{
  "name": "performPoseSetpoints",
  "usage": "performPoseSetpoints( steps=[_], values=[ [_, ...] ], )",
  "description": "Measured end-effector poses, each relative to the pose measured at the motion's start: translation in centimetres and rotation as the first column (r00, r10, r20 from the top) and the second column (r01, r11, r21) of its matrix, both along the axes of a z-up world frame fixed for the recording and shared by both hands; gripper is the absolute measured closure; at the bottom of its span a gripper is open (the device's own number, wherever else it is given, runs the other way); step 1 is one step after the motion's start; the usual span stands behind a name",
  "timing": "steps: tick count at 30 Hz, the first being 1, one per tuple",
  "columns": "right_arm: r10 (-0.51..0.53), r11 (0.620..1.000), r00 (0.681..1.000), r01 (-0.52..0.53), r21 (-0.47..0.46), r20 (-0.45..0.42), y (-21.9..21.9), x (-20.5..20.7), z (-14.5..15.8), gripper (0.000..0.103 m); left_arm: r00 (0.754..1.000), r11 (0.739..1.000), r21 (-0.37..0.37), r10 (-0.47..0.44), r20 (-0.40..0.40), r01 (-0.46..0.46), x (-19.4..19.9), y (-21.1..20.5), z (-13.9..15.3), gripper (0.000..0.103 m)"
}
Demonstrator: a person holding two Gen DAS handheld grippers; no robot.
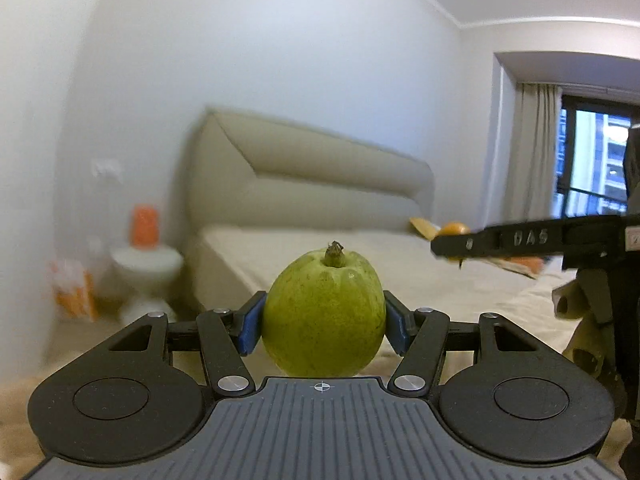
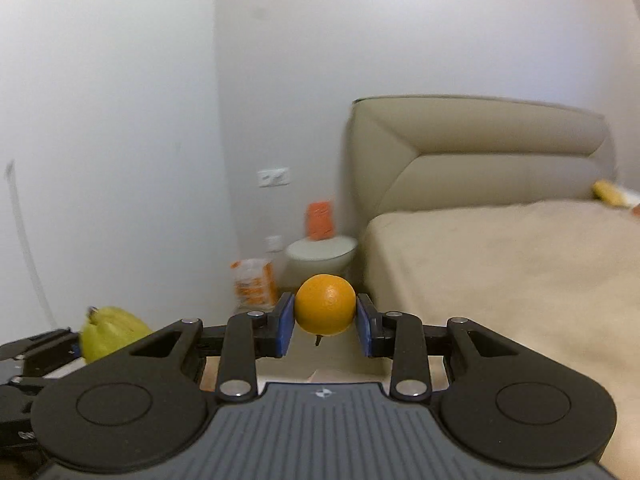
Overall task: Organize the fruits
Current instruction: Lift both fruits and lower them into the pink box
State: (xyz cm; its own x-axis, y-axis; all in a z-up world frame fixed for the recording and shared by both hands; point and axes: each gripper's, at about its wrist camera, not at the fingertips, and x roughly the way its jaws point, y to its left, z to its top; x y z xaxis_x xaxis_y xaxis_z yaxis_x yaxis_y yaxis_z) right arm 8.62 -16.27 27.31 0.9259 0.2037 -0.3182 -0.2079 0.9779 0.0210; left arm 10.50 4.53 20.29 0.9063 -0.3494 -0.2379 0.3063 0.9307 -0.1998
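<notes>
A green guava (image 1: 324, 312) with a dry brown stem end on top sits between the blue pads of my left gripper (image 1: 324, 322), which is shut on it and held up in the air. A small orange (image 2: 325, 306) is pinched between the blue pads (image 2: 285, 324) of my right gripper (image 2: 325, 322), also lifted. In the left wrist view the right gripper's finger (image 1: 500, 240) reaches in from the right with the orange (image 1: 454, 227) at its tip. In the right wrist view the guava (image 2: 112, 332) shows at the lower left.
A beige bed (image 2: 500, 272) with a padded headboard (image 2: 480, 152) fills the right. Beside it stands a white round side table (image 2: 320, 254) with an orange container (image 2: 320, 220), and an orange-and-white bag (image 2: 254, 282) on the floor. Yellow packets (image 2: 608, 194) lie on the bed. A curtained window (image 1: 592, 160) is at far right.
</notes>
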Motion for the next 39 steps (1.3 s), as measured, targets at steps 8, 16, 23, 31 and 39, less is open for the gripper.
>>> performPoseSetpoints(
  steps=[8,16,23,31,39],
  values=[
    [-0.156,0.985,0.975,0.142,-0.096,-0.160,-3.7,5.0,-1.9,0.071,0.898,0.984,-0.079,-0.179,-0.402,0.160,10.3,-7.7,-11.5,0.038],
    [-0.174,0.981,0.925,0.131,-0.146,-0.337,-4.4,8.7,-8.0,0.071,0.795,0.949,0.015,-0.255,-0.550,0.314,11.5,-12.8,-18.2,0.038],
    [-0.125,0.984,0.848,0.040,-0.173,-0.515,-2.8,11.9,-13.1,0.071,0.865,0.951,-0.041,-0.296,-0.405,0.306,9.3,-10.1,-17.1,0.039],
    [-0.170,0.967,0.745,0.000,-0.255,-0.645,-2.1,15.4,-18.8,0.071,0.947,0.973,-0.040,-0.230,-0.224,0.227,2.2,-2.4,-14.8,0.039],
    [-0.206,0.929,0.712,-0.073,-0.363,-0.671,1.4,16.2,-20.8,0.061,0.961,0.987,-0.151,0.007,-0.278,-0.051,-3.8,5.1,-16.6,0.039]
  ],
)
